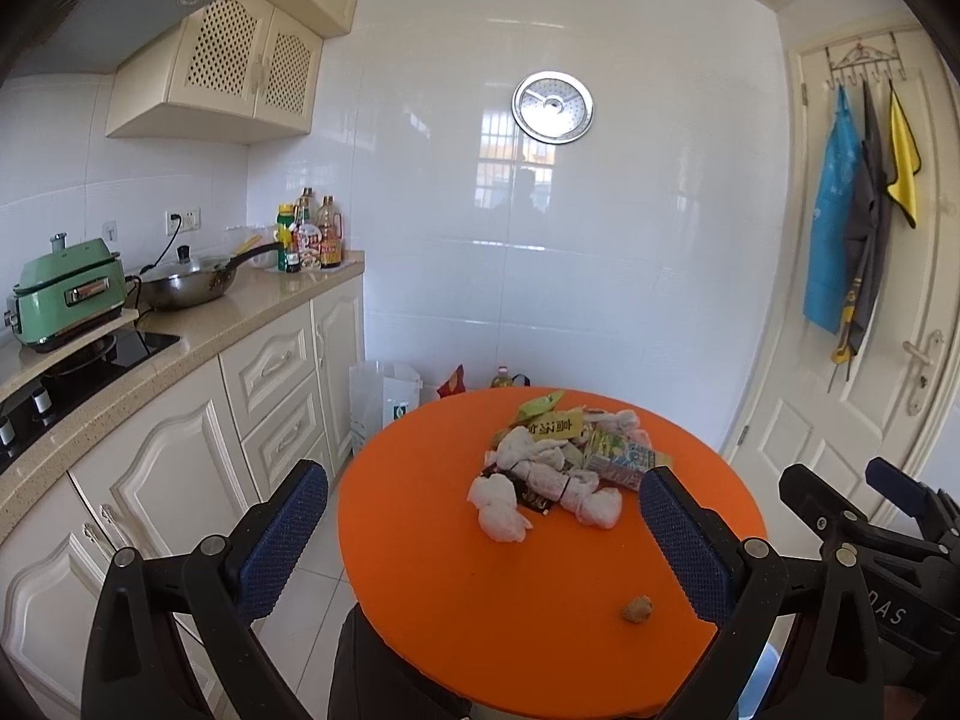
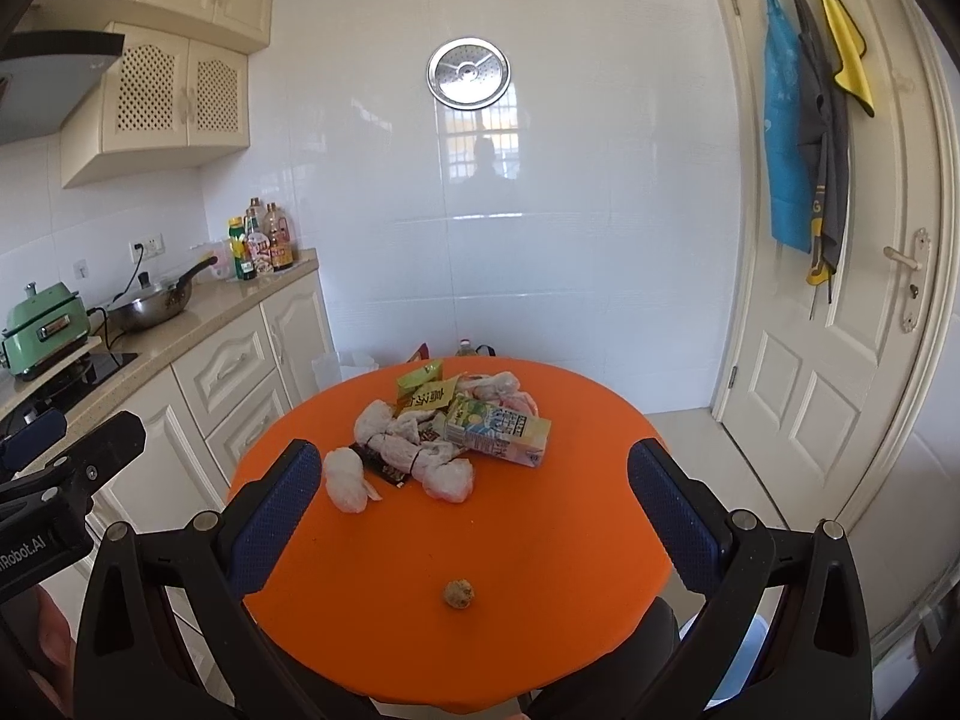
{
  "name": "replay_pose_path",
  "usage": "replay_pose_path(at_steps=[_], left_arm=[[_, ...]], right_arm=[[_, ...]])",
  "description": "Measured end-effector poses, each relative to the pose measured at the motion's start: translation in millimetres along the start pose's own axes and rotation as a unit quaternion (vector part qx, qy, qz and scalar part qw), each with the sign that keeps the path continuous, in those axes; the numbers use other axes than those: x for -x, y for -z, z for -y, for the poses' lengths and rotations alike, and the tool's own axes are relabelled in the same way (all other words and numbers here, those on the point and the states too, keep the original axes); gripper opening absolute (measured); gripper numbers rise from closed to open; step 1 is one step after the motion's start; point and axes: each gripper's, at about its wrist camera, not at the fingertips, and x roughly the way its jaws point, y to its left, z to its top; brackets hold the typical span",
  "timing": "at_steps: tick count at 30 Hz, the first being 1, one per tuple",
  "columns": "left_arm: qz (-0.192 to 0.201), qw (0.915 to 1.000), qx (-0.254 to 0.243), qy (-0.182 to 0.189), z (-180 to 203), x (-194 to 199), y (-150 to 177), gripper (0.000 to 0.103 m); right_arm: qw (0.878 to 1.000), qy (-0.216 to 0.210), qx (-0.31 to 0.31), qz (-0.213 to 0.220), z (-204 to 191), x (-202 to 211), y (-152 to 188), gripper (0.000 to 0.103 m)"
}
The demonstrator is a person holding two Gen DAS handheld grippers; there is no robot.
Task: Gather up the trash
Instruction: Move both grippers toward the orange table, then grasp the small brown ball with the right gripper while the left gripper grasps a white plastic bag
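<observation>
You get bright, even daylight in both views; the glossy white tiled wall (image 2: 570, 210) mirrors a barred window at twelve o'clock, so the light comes from behind you. Glare streaks cross those tiles, and shadows on the round orange table (image 2: 540, 540) are faint and soft. Fisheye bending curves the white panelled door (image 2: 840, 330) at three o'clock, the corners go black, and focus is sharp at centre, softer toward the rims.
</observation>
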Motion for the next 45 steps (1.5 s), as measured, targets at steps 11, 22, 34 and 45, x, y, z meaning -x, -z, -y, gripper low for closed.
replay_pose_path(at_steps=[11,22,34,45], left_arm=[[-0.082,0.9966,0.009,-0.009,-4,-88,21,0.102],[-0.139,0.9901,0.012,-0.015,-5,-174,45,0.102],[-0.181,0.9834,0.008,-0.014,-8,-233,78,0.102],[-0.205,0.9787,-0.006,-0.013,-7,-257,90,0.102]], right_arm=[[0.993,-0.013,0.028,-0.111,2,-86,57,0.091],[0.977,-0.037,0.040,-0.204,-2,-150,114,0.072],[0.974,-0.043,0.043,-0.219,-2,-167,130,0.050],[0.973,-0.078,0.047,-0.211,-6,-165,127,0.026]])
